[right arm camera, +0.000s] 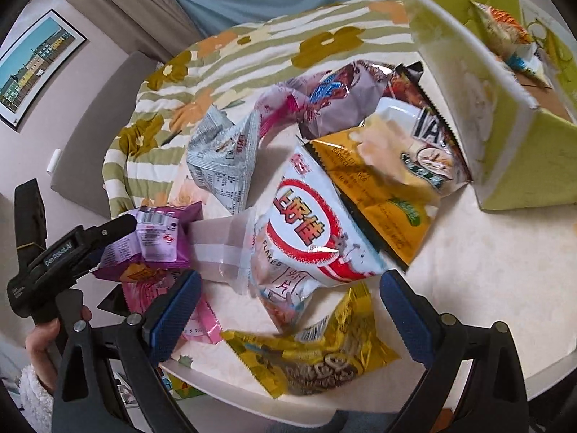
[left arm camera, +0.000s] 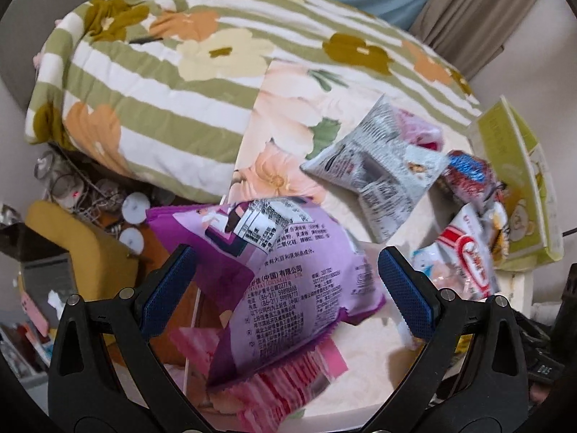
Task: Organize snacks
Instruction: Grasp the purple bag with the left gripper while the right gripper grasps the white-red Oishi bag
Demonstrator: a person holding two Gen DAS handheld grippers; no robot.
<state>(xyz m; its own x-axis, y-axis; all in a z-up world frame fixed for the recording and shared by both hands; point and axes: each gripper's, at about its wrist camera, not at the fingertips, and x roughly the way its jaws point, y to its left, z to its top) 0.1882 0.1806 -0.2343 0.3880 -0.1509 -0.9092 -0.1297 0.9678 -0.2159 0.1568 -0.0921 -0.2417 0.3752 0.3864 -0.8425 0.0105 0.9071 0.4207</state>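
Observation:
My left gripper (left arm camera: 285, 256) is open, and a purple snack bag (left arm camera: 288, 274) lies back side up between its blue pads (left arm camera: 169, 288), touching neither. This purple bag (right arm camera: 155, 238) rests on a pink packet (left arm camera: 274, 389) at the table's edge. My right gripper (right arm camera: 290, 278) is also open and hovers over a white-and-red flakes bag (right arm camera: 306, 231) and a yellow foil bag (right arm camera: 317, 357). A grey bag (right arm camera: 223, 158), an orange bag (right arm camera: 378, 198) and a brownish bag (right arm camera: 335, 97) lie further back. A green box (right arm camera: 505, 108) at the right holds one small packet (right arm camera: 505, 29).
The snacks lie on a white round table (right arm camera: 487, 270). A striped floral quilt (left arm camera: 162, 72) is heaped behind it. A hand (right arm camera: 43, 339) holds the left tool at the lower left. Cables and a mustard chair (left arm camera: 72, 245) sit beyond the table's left edge.

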